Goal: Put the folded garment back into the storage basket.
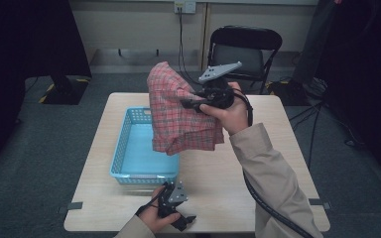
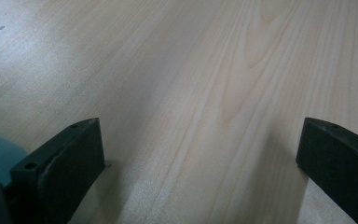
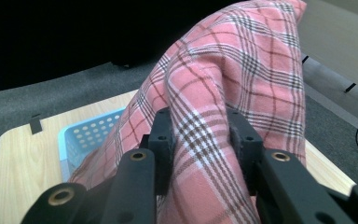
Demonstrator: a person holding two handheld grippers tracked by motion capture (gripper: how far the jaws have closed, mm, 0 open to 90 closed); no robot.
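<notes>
Right now, quick notes:
right gripper [image 3: 200, 135]: jaws clamped on a thick fold of the pink plaid cloth [image 3: 223, 93], pads pressing the fabric from both sides; in the high view the right gripper [image 1: 191, 105] points left, held up above the table, grey three-cornered plate on top.
pink plaid cloth: lifted off the table, bunched and draped, peak above the jaws, lower edge hanging over the near right part of the blue basket [image 1: 129, 163]; whether the hem touches the basket rim, can't tell.
right hand [image 1: 230, 116]: wraps the gripper body, beige sleeve runs down to the bottom edge, black cable trails along the arm.
left gripper [image 2: 200, 140]: jaws wide apart, nothing between them, bare wood under them; in the high view the left gripper [image 1: 186, 219] rests low at the near table edge, just in front of the basket.
left hand [image 1: 154, 218]: grips the body from below-left.
blue basket: perforated walls, sits on the left half of the table [image 1: 278, 163].
table: light wood, rounded corners.
chair [image 1: 245, 49]: black folding one, behind the table's far edge.
</notes>
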